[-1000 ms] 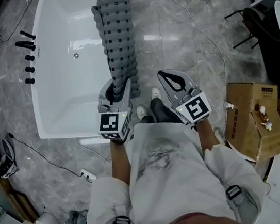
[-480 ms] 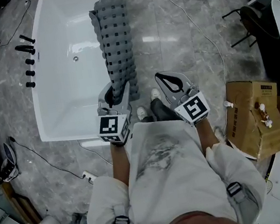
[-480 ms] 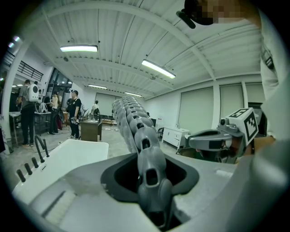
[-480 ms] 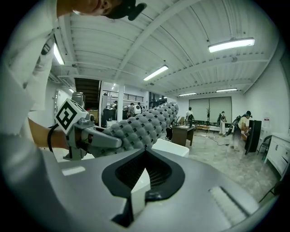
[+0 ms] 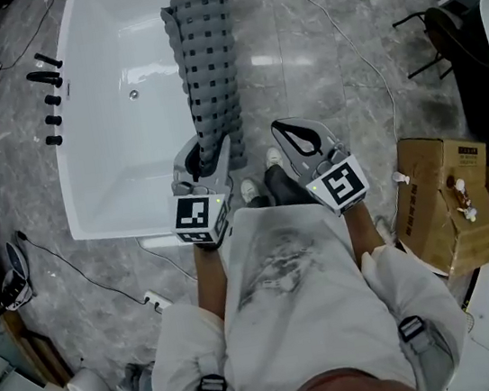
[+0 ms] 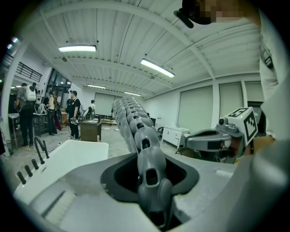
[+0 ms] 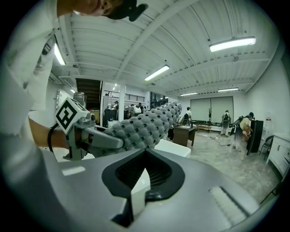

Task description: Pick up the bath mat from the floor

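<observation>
Plainly grey bath mat, knobbly, square-holed, long

Seen from above, the person extends both bare forearms forward, side by side, with a gripper in each hand. The left gripper has its jaws clamped on the near end of the bath mat. The right gripper has its jaws together on nothing.
</observation>
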`<state>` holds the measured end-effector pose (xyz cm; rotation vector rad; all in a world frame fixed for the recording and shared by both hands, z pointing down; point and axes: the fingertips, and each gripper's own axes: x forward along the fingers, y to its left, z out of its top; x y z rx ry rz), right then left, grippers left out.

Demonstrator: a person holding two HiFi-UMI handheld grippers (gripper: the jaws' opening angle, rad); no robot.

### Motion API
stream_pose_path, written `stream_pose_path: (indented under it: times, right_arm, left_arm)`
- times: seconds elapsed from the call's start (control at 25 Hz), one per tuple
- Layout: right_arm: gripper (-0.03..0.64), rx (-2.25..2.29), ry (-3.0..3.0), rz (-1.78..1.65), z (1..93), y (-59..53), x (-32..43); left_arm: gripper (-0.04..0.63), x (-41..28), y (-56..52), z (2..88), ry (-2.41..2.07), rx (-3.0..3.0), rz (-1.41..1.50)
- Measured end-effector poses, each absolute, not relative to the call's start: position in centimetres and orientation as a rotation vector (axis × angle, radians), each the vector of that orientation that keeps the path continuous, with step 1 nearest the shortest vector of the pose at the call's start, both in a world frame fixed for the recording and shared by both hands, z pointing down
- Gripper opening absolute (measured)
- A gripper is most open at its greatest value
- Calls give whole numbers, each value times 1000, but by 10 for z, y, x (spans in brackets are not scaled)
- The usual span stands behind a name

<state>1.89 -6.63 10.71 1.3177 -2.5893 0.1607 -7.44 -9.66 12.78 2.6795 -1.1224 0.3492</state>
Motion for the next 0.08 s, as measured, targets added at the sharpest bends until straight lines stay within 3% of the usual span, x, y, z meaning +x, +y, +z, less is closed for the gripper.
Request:
stream_pose_path:
  times: [0.08]
  right_arm:
    - [2, 1314, -2591, 150, 109, -67, 16]
  left_arm:
    - [133, -77, -97, 129, -1123, 2680, 349]
